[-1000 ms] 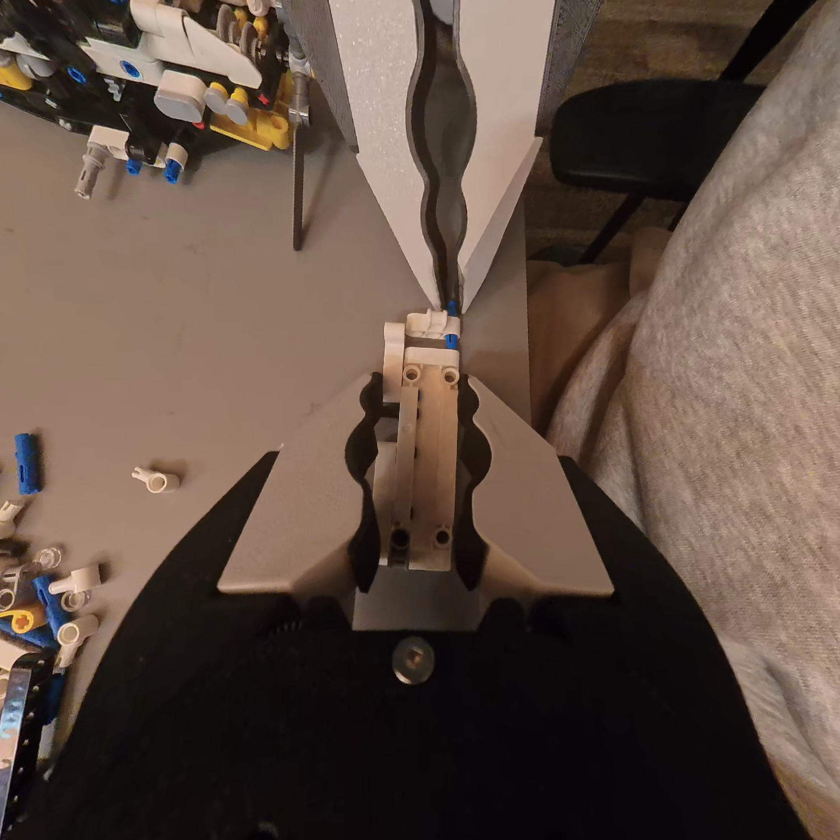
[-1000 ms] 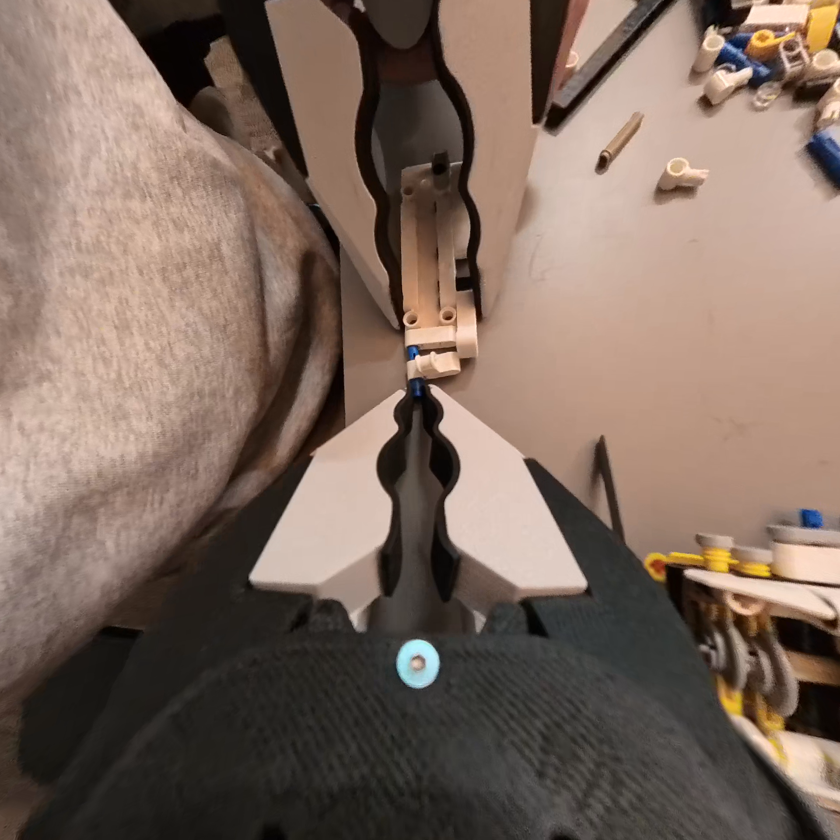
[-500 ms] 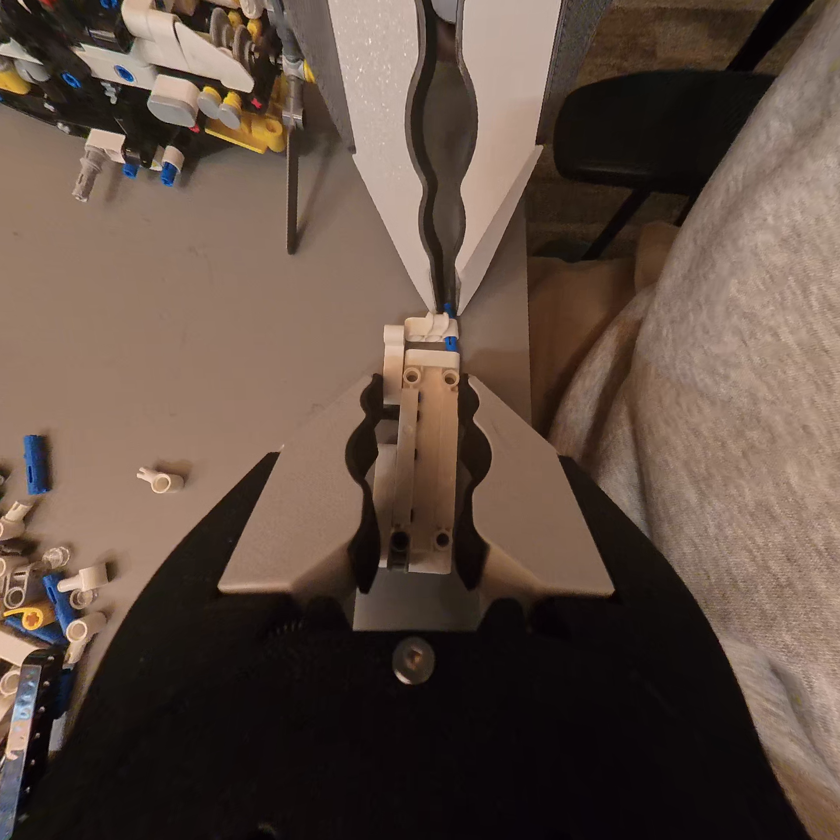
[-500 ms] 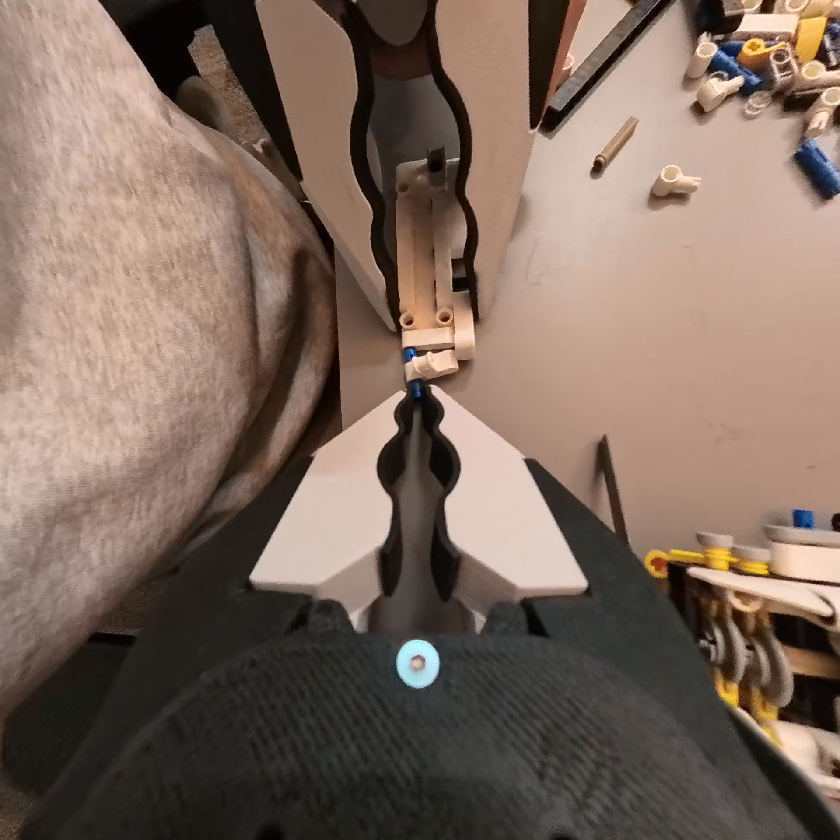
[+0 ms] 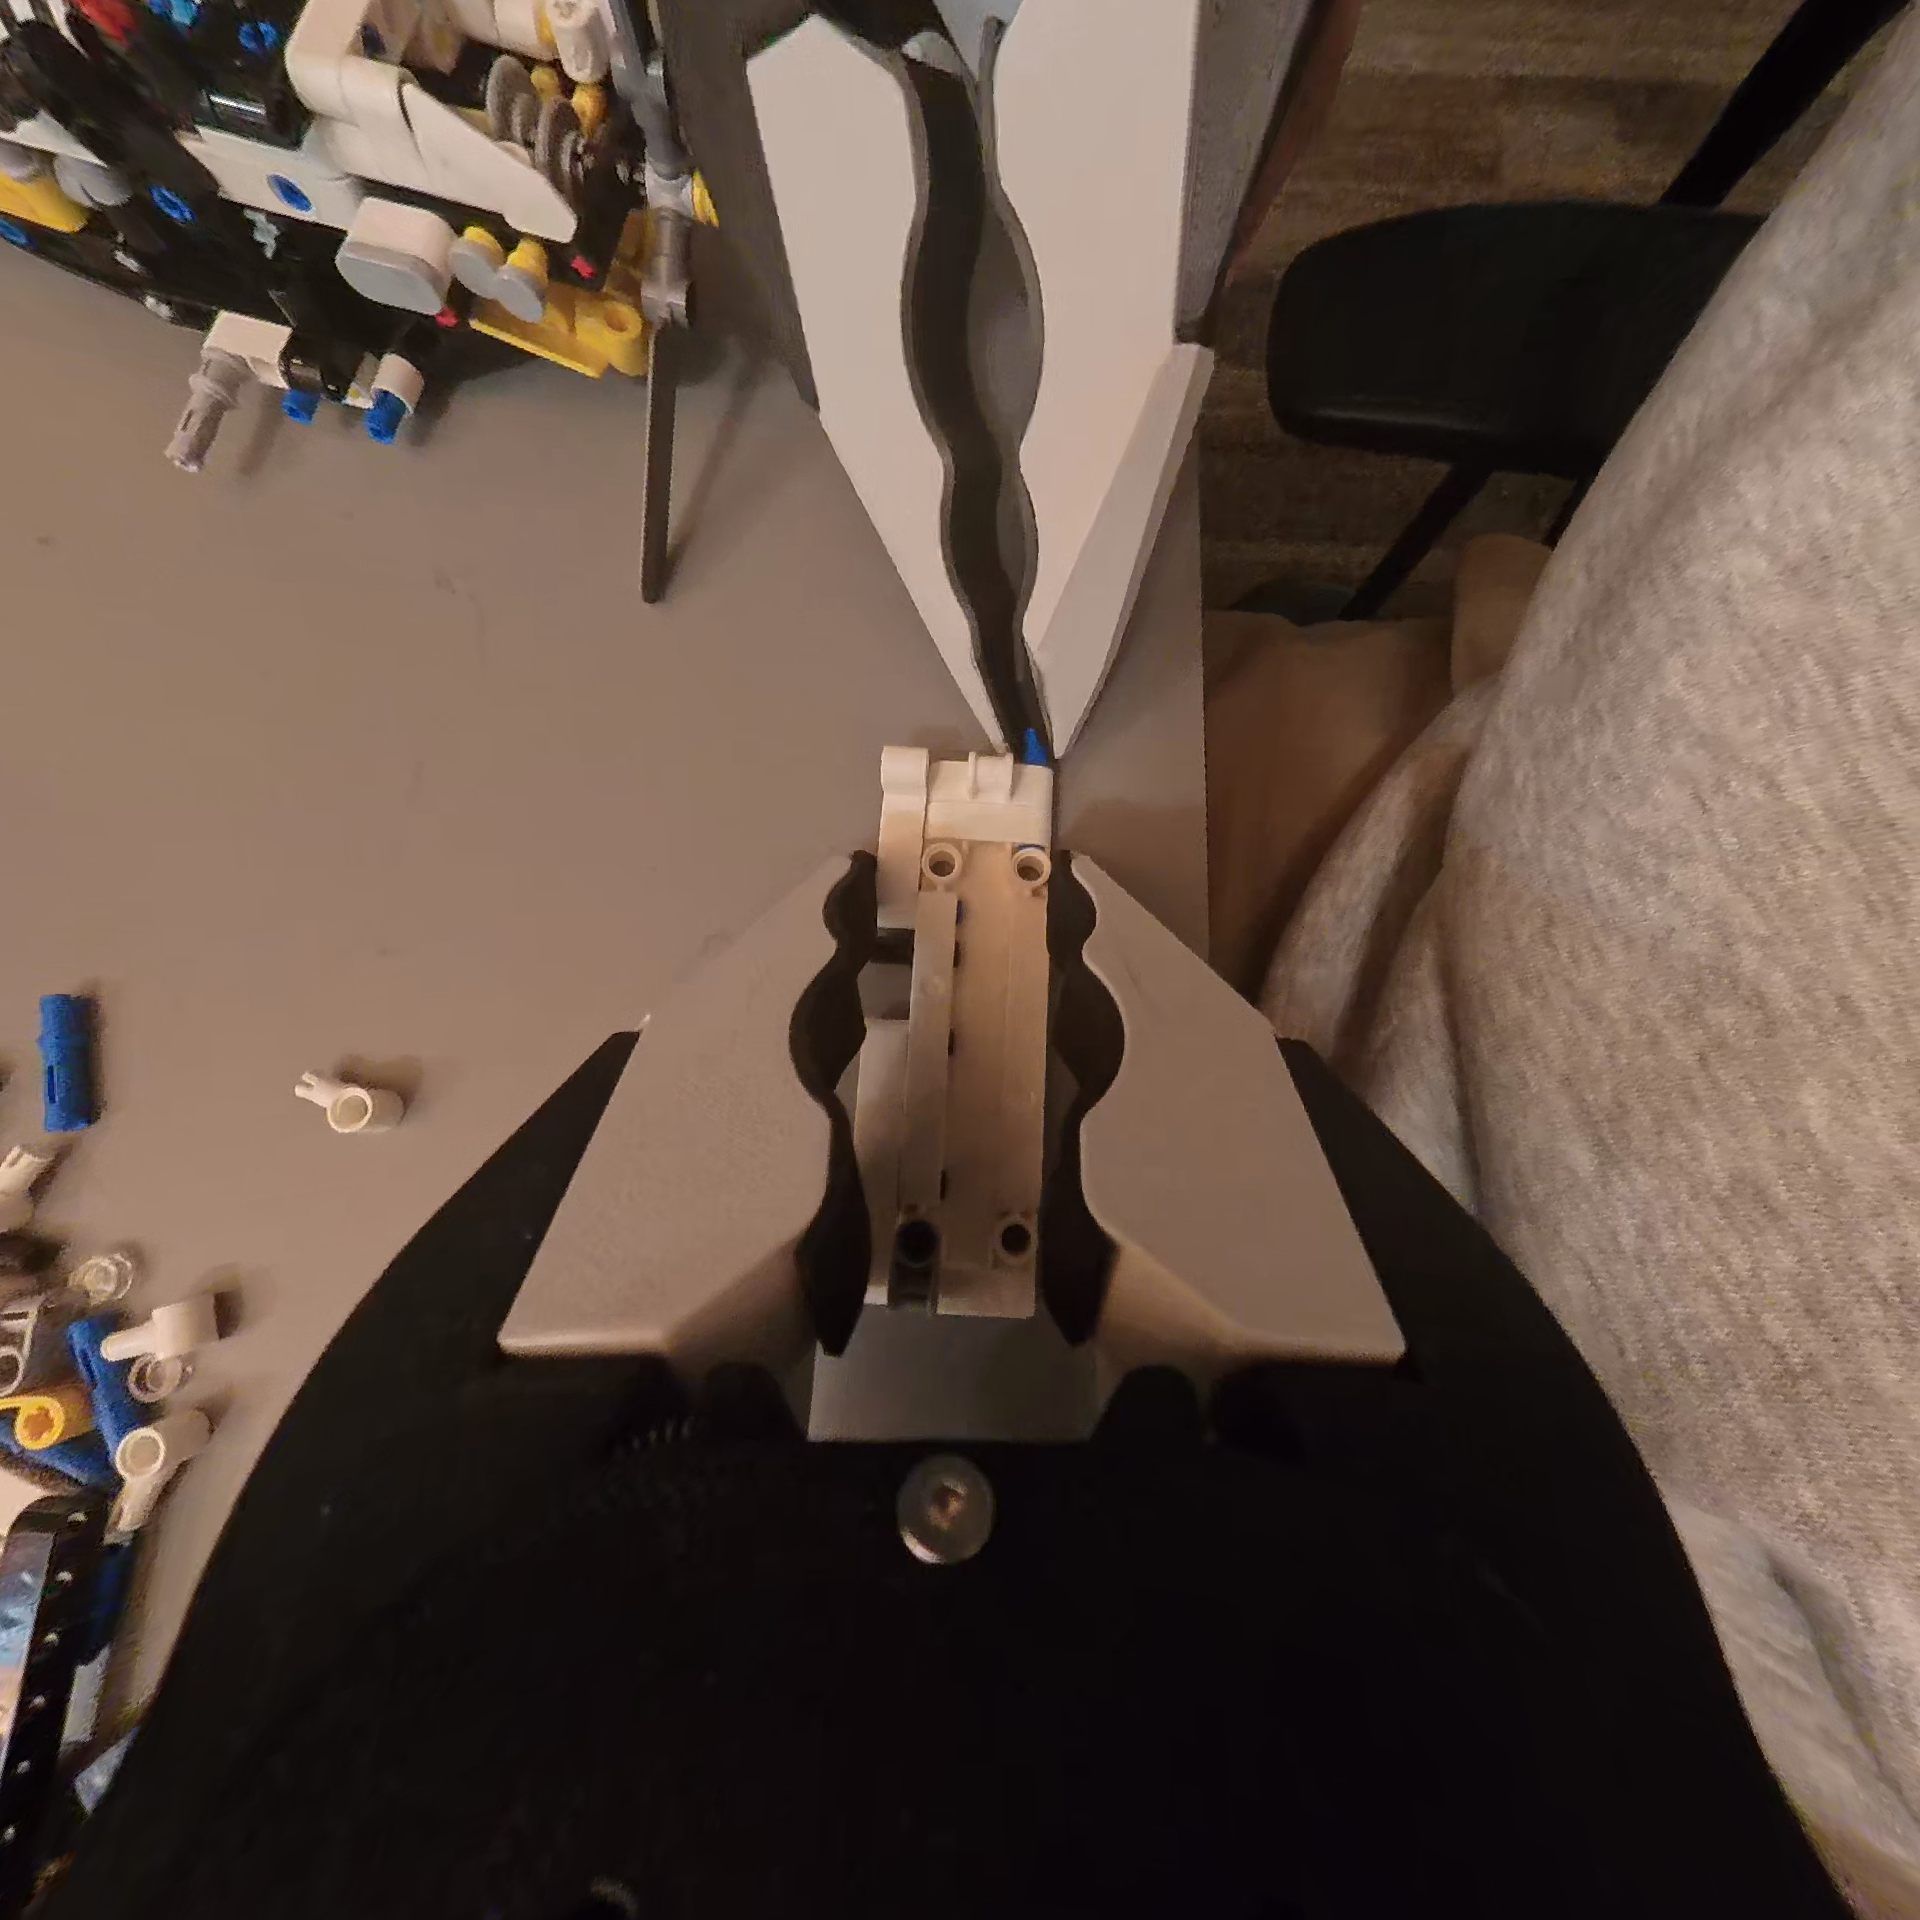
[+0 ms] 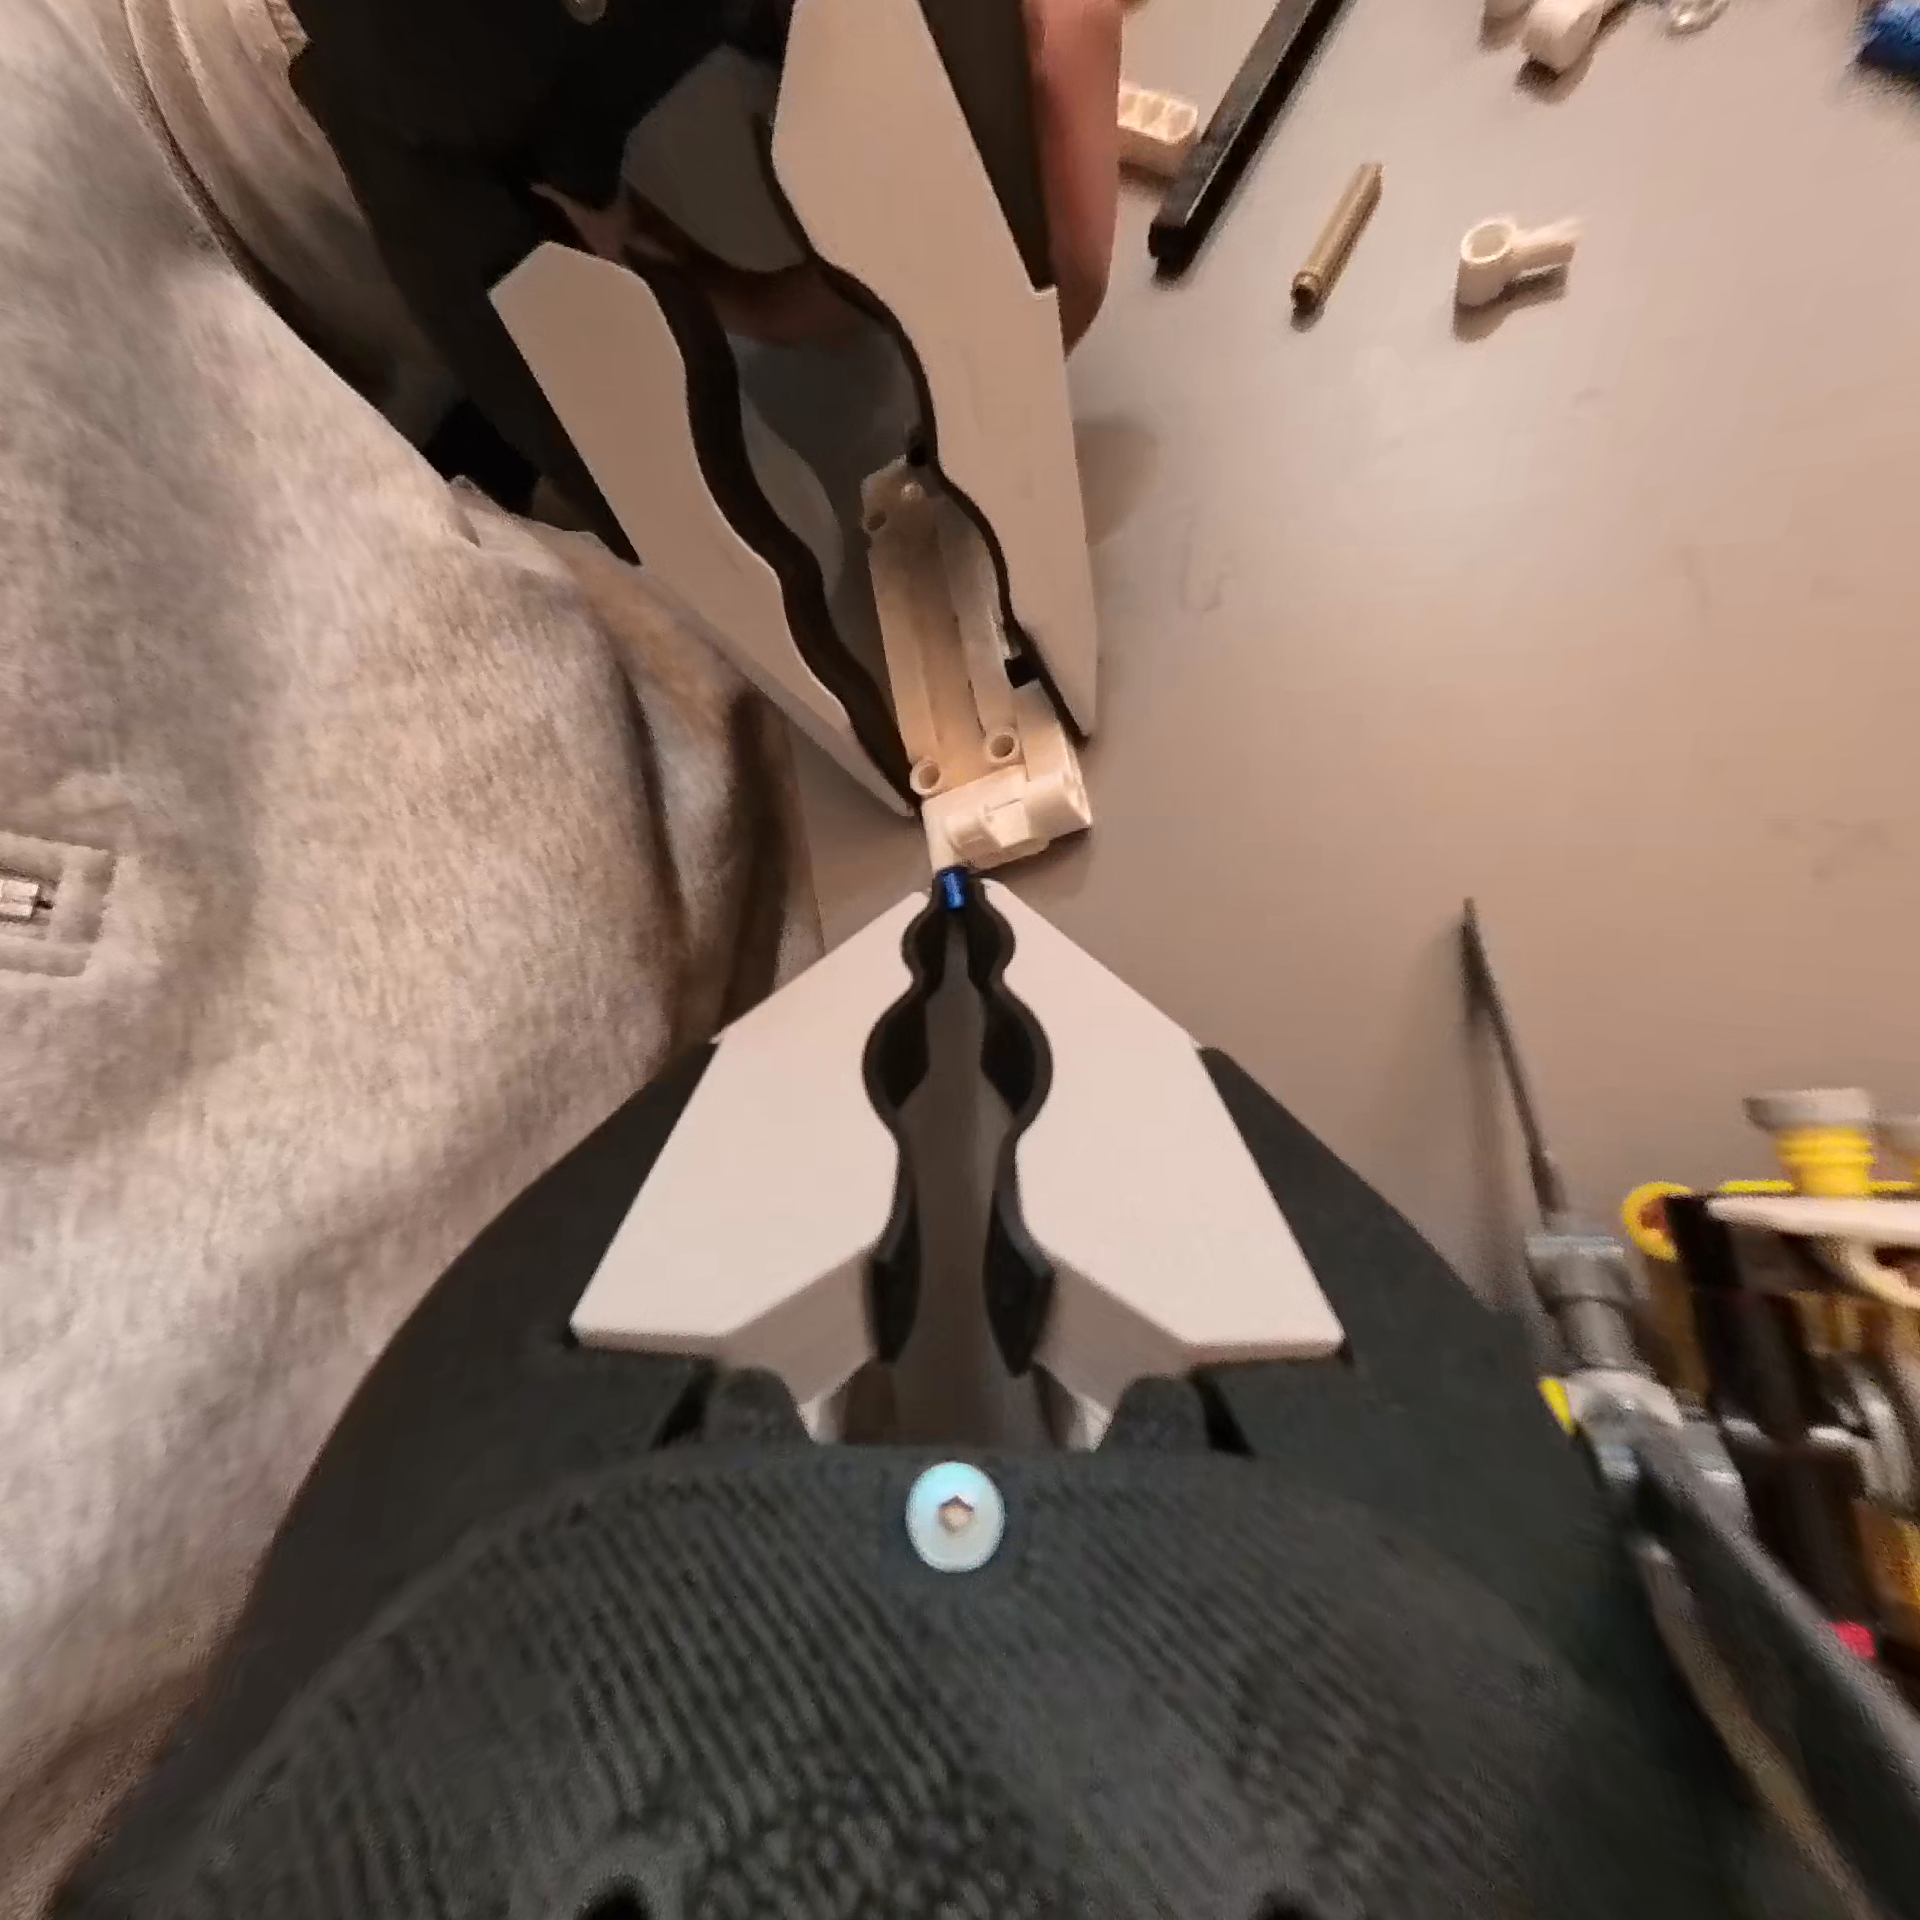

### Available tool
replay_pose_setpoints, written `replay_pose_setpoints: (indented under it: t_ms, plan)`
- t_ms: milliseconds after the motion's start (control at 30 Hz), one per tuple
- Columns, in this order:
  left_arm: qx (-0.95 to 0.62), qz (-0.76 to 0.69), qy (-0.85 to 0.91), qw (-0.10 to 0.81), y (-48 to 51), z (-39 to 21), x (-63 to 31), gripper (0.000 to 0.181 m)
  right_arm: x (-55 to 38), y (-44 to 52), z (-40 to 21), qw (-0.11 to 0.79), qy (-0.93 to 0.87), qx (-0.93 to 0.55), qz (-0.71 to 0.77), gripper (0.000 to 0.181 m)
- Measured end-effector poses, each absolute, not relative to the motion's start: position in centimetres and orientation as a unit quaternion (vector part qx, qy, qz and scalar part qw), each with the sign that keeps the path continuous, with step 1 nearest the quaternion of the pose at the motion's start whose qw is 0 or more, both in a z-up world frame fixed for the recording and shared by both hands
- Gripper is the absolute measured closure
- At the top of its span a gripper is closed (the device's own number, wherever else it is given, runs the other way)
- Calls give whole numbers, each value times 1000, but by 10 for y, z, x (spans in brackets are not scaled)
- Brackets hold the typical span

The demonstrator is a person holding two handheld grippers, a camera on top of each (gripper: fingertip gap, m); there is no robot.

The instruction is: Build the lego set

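My left gripper (image 5: 966, 868) is shut on a white lego beam assembly (image 5: 977, 1091), held lengthwise between its fingers over the grey table (image 5: 312, 779). A small white connector (image 5: 982, 795) sits on the assembly's far end. My right gripper (image 6: 951, 899) faces it tip to tip and is shut on a blue pin (image 6: 951, 891), whose far end meets the connector (image 6: 1003, 816). In the left wrist view only the pin's blue tip (image 5: 1032, 743) shows between the right gripper's tips. In the right wrist view the left gripper (image 6: 982, 774) and assembly (image 6: 951, 644) appear tilted.
A large partly built model (image 5: 416, 177) stands at the far left, also in the right wrist view (image 6: 1766, 1299). Loose parts (image 5: 114, 1361), a blue pin (image 5: 68, 1060), a white connector (image 5: 353, 1107) and a thin black rod (image 5: 660, 468) lie on the table. A person's grey sleeve (image 5: 1662, 1039) is beyond the table edge. Left and right tips are no more than a few centimetres apart.
The connector has closed up against the end of the white assembly and less blue pin shows. In the right wrist view the left gripper and assembly have tilted.
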State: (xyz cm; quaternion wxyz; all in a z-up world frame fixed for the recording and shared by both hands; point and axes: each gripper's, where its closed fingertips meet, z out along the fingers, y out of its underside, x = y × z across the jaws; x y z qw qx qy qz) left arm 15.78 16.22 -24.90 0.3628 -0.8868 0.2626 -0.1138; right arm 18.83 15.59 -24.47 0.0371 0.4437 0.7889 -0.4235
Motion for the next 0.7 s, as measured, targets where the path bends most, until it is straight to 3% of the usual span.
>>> replay_pose_setpoints:
  t_ms: [367,700]
  plan:
    - [-887,-118,264,360,163,-250,158,147,188,155,-245,-30,838,388,-382,179]
    - [-886,-102,264,366,162,-251,159,145,187,157,-243,-78,790,446,-413,176]
